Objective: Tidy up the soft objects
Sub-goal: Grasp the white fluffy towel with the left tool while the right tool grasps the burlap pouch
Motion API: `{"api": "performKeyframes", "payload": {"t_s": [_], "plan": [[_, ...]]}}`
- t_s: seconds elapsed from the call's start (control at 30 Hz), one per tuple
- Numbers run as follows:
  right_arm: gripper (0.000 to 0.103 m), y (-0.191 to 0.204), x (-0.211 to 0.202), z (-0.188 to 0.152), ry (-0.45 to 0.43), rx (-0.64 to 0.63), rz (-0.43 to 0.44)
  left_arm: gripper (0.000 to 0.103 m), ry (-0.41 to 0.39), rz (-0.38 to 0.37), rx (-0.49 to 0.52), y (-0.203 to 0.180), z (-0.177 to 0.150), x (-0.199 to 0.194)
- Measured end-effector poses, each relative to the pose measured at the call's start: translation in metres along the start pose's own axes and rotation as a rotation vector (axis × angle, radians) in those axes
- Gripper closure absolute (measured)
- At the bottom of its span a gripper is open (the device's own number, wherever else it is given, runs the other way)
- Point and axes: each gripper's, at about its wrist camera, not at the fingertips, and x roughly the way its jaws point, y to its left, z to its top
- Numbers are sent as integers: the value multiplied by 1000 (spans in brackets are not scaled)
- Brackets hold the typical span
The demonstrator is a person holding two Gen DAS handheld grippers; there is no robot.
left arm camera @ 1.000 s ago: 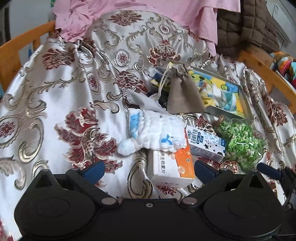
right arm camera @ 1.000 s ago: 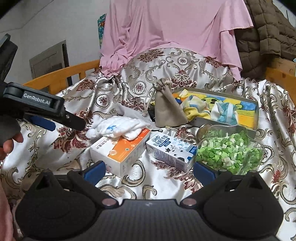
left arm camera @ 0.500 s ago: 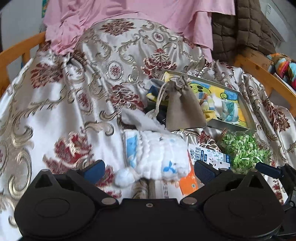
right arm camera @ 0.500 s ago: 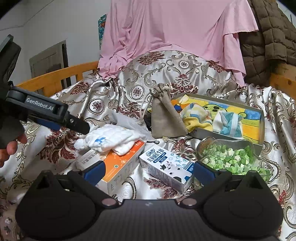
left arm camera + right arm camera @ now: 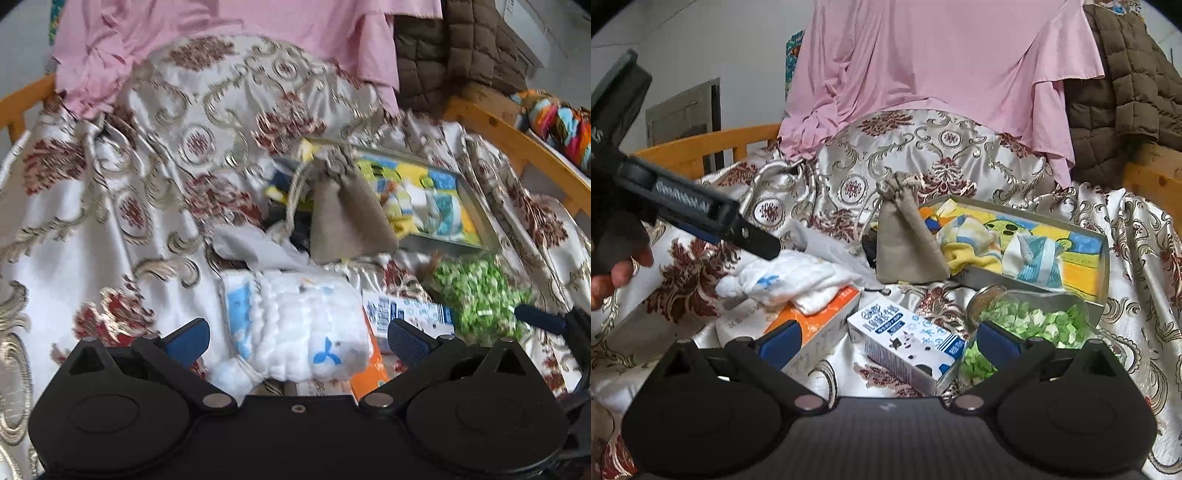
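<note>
Brocade cover (image 5: 960, 147): spread under everything, nothing on it disturbed.
Tin tray (image 5: 1102, 258): far right, two folded cloths already lying inside; the likely home for soft goods.
Left gripper (image 5: 297, 338): the big change! A second ago it hung back with the orange box in front of it; now it has closed in, jaws wide, straddling the white quilted cloth.
White quilted cloth (image 5: 295, 328): lying on the orange box (image 5: 809, 317), between the blue pads (image 5: 188, 338), not yet pinched.
Right gripper (image 5: 886, 341): jaws wide, holding nothing, hovering low over the milk carton (image 5: 905, 339), a little nearer than before.
Linen pouch (image 5: 908, 243): leaning on the tray's near corner, untouched.
Meaning: the grasp looks imminent; close, lift, then carry towards the tray.
</note>
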Motion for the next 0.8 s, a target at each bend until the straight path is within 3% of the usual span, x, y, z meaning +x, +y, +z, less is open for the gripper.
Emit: {"api": "performKeyframes", "payload": {"t_s": [0.13, 0.27, 0.6, 0.8], "plan": [[0, -5, 0, 6, -19, 31, -4, 1, 77, -31, -51, 7, 0, 17], [0, -14, 11, 17, -11, 77, 17, 3, 93, -78, -128, 17, 0, 25], [0, -11, 69, 64, 30, 29, 133, 30, 128, -113, -235, 34, -3, 37], [0, -6, 101, 92, 17, 10, 122, 34, 125, -132, -267, 40, -3, 40]]}}
